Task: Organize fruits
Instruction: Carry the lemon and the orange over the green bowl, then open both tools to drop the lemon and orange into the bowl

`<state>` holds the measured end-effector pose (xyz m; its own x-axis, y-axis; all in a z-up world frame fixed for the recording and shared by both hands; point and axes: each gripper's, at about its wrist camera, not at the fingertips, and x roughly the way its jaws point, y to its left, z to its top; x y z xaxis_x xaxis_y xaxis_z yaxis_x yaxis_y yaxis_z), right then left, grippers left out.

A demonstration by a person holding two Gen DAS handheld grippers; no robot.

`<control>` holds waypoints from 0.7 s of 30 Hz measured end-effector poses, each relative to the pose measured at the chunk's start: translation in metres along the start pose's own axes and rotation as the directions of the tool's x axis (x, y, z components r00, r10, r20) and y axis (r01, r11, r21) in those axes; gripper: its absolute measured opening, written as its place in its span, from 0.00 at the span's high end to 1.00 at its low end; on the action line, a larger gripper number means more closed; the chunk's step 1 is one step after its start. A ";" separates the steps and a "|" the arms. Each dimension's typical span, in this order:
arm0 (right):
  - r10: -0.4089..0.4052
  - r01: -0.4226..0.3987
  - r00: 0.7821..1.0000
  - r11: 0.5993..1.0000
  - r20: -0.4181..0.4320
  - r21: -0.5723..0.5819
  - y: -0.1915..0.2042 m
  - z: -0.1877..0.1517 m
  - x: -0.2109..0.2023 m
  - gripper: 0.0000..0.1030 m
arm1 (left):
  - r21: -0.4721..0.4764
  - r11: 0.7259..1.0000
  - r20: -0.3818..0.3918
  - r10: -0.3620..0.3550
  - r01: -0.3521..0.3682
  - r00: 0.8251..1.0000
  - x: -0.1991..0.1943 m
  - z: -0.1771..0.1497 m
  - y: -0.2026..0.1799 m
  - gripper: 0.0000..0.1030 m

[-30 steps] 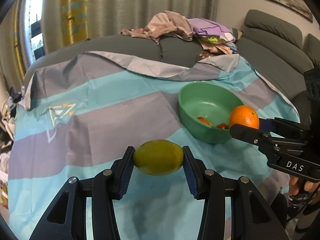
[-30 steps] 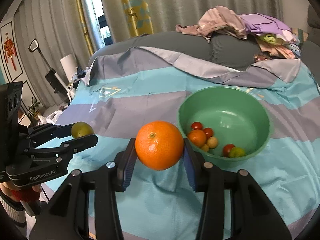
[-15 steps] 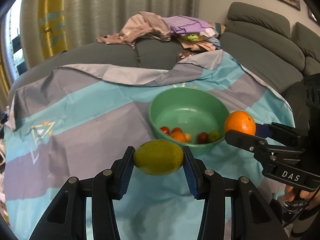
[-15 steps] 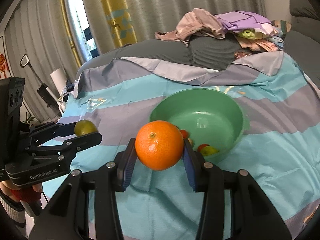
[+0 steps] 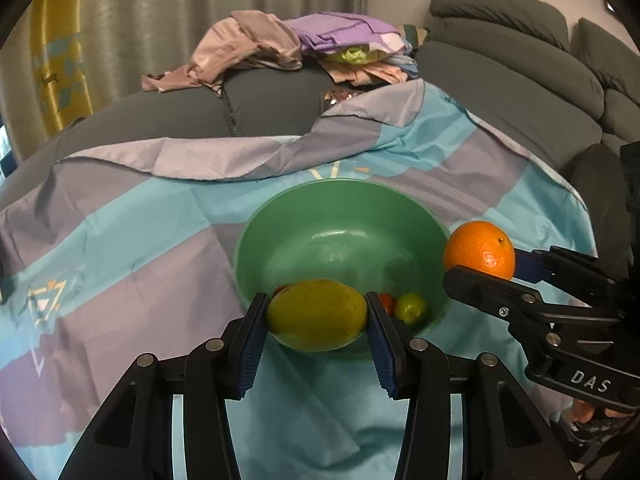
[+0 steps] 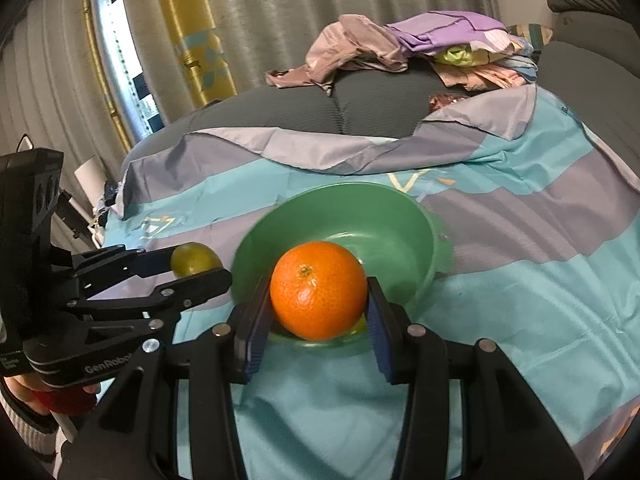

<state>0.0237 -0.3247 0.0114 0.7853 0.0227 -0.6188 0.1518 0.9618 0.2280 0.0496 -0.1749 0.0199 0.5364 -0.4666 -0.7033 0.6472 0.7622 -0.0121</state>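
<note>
Carrying both fruits to the green bowl (image 5: 340,216), mid-frame on the striped cloth (image 5: 120,240). Left gripper (image 5: 316,316) clamped on the yellow-green mango (image 5: 316,314), lower centre, at the near rim. Right gripper (image 6: 318,306) clamped on the orange (image 6: 318,290), also low over the near rim. Small fruits (image 5: 410,308) already in the bowl. Next, I'd guess: push each past the rim, lower, release one at a time so the grippers don't collide

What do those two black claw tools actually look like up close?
Both are matte black, angular frames with silver rivets and ribbed blue pads lining each finger. The right gripper carries white "DAS" lettering; the left gripper reads "GenRobot". A pale knit cuff and a red handle show beneath the left one.
</note>
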 end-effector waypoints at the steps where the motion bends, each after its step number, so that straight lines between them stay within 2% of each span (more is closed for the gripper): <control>1: -0.004 0.004 1.000 1.000 -0.003 0.003 -0.003 0.001 0.003 0.56 | 0.003 1.000 -0.005 0.001 -0.001 1.000 0.004 0.001 0.000 0.54; 10: -0.032 0.032 0.999 0.999 -0.027 0.007 -0.018 0.009 0.026 0.56 | 0.037 0.999 -0.077 0.018 -0.015 0.997 0.046 0.005 -0.004 0.54; 21: -0.042 0.043 0.997 0.999 -0.063 0.007 -0.023 0.005 0.042 0.56 | 0.063 0.997 -0.130 0.060 -0.052 0.990 0.065 0.003 -0.004 0.54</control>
<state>0.0562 -0.3473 -0.0161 0.7384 -0.0007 -0.6743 0.1898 0.9598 0.2068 0.0835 -0.2093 -0.0240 0.4995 -0.3578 -0.7890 0.6509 0.7560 0.0693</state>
